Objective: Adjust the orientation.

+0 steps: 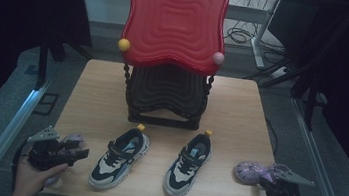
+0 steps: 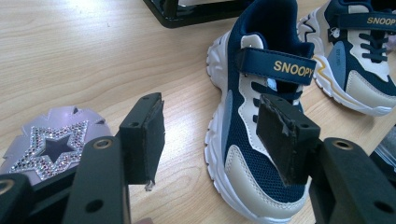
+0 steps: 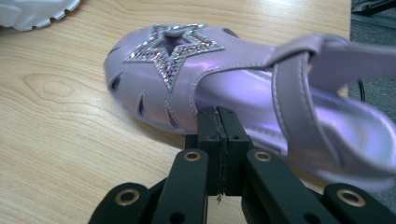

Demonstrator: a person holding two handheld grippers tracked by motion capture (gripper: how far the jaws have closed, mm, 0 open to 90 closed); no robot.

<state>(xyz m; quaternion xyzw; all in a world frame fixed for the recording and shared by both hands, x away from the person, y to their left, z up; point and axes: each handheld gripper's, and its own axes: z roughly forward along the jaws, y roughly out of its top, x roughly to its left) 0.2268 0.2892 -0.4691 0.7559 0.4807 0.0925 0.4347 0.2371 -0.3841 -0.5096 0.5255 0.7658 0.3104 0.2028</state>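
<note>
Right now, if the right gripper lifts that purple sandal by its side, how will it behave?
The sandal probably flexes: its upper is thin, with cut-out slits. Its loose strap would likely flop. Glossy surface, so the shut right gripper may slip.

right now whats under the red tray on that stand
Under the red tray sits a black lower tray on the stand's base frame. The red tray overhangs and covers most of the black tray's surface, so anything lying on it cannot be seen.

Left tool [image 2: 210, 135] with jaws wide apart, right tool [image 3: 218, 135] with jaws pressed together, both low.
</note>
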